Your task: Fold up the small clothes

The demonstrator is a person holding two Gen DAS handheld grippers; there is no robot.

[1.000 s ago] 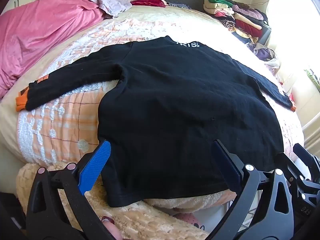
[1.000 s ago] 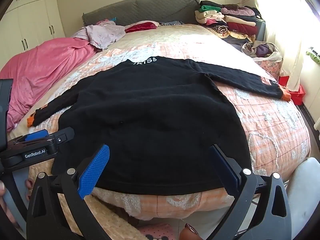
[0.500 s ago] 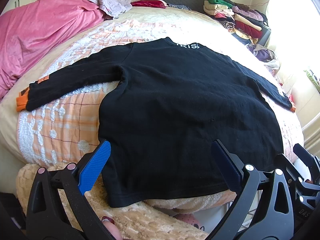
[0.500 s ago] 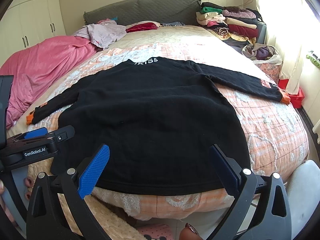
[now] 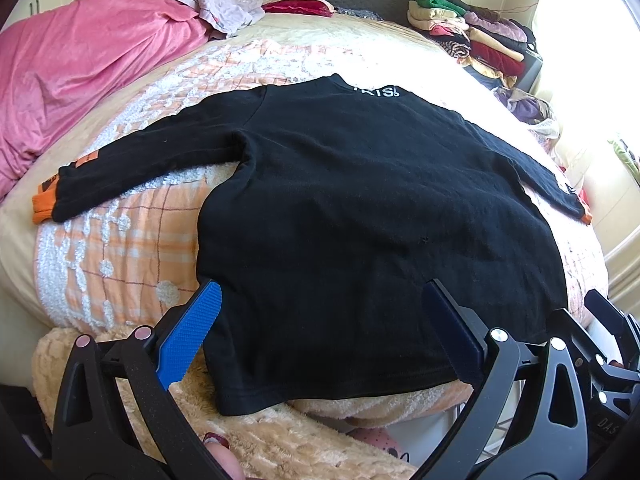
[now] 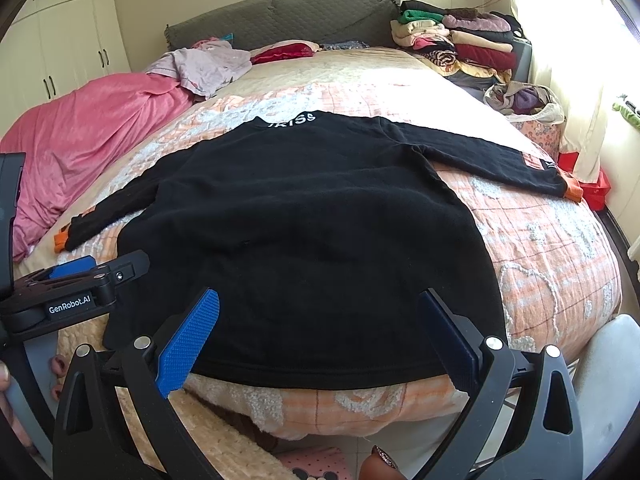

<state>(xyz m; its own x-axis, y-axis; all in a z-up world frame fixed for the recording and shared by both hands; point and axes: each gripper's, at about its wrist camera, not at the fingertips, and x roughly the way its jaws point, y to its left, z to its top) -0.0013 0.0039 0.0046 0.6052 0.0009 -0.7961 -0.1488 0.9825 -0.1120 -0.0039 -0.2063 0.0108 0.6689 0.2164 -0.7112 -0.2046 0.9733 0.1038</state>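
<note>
Fingers spread wide on both handheld tools, nothing between them: the left gripper (image 5: pixel 320 332) and the right gripper (image 6: pixel 316 332) hang at the foot of a bed (image 6: pixel 560 256), each with its blue pads (image 5: pixel 188 340) parted over the hem of a black long-sleeved top (image 5: pixel 360 208).

The top lies flat, apparently back side up, on the orange-and-white checked bedspread (image 5: pixel 120 252), hem toward the cameras and slightly overhanging the mattress edge, white lettering at the far neckline. Both sleeves stretch outward, the left sleeve (image 5: pixel 140 164) ending in an orange cuff (image 5: pixel 43 208) near the bed's left side, the right sleeve (image 6: pixel 492 156) reaching toward the window side. No fold has been made yet.

Risks from here lie mostly in the cloth. The knit looks soft and thick, so a shallow pinch at the hem could take only the top layer and pull the two layers apart. The overhanging hem could slide off toward the floor if one corner is lifted alone. A pink blanket (image 5: pixel 80 72) sits heaped close to the left cuff, and a sleeve swung carelessly might catch on it. The fuzzy cream throw (image 5: pixel 260 440) under the hem could be grabbed with the garment. Seen from the right wrist, the left tool's body (image 6: pixel 76 292) stands just beside the hem's left corner, so the two tools could knock together if both reach for the middle.
</note>
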